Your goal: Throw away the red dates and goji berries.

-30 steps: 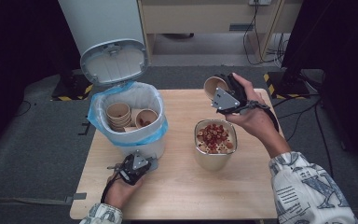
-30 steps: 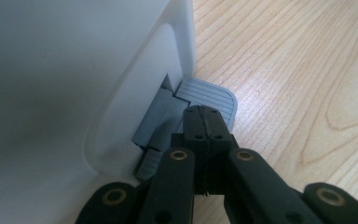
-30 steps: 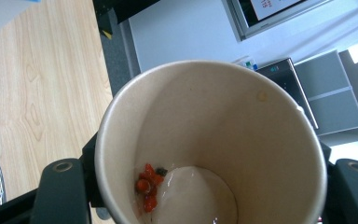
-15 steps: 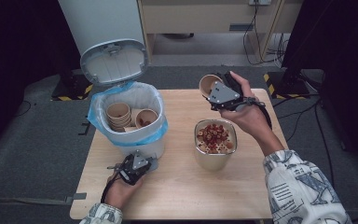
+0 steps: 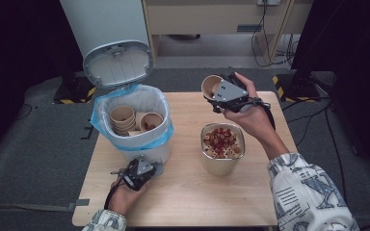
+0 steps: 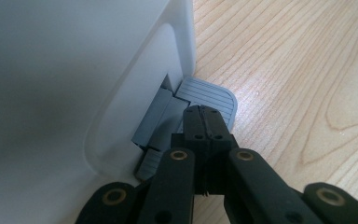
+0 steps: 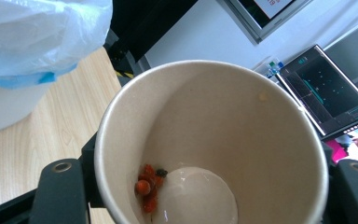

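My right gripper (image 5: pixel 220 94) is shut on a brown paper cup (image 5: pixel 210 86), held tipped in the air above the far side of the table. In the right gripper view the cup (image 7: pixel 223 130) sits between my jaws, with a few red bits (image 7: pixel 147 189) stuck near its bottom. Below it stands a metal container (image 5: pixel 220 166) full of red pieces. My left gripper (image 5: pixel 150 169) is shut and rests its tips on the grey pedal (image 6: pixel 214 95) at the foot of the white bin (image 5: pixel 142 153), whose lid (image 5: pixel 118 62) stands up.
The bin has a blue-edged plastic liner (image 5: pixel 103 126) and holds stacked paper cups (image 5: pixel 122 118) and another cup (image 5: pixel 150 121). The wooden table (image 5: pixel 183 197) has bare room at the front. A shelf and cables lie beyond the far edge.
The right hand has drifted slightly left with the cup, away from above the metal container. The left gripper has stayed on the pedal.
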Motion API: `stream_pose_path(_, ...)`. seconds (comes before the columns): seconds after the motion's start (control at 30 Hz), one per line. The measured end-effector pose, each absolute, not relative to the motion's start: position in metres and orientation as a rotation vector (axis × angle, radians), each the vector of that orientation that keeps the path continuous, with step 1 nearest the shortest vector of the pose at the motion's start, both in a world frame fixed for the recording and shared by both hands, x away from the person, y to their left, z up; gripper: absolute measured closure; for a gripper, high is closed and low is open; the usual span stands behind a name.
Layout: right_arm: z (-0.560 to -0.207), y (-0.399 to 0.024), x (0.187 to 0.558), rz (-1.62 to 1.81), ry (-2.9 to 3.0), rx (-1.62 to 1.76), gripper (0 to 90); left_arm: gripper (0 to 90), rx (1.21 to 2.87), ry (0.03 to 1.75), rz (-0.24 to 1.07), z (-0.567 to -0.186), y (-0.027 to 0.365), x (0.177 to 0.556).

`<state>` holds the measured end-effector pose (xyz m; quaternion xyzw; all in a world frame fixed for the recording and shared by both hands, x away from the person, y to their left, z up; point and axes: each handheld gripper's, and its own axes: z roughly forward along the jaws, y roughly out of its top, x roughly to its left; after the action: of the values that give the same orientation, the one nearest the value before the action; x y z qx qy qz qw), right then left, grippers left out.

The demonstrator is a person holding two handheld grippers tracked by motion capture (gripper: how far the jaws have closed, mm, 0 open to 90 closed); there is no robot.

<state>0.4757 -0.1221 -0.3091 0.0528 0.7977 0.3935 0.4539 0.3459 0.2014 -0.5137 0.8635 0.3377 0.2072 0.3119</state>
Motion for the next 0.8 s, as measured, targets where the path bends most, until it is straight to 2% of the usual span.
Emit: stream_pose_path(0.8, -0.304, -0.111, 0.477, 1.074, 2.001, 0.181, 29.1, 89.8, 2.279, 0.891, 0.545, -0.514, 0.202, 0.346)
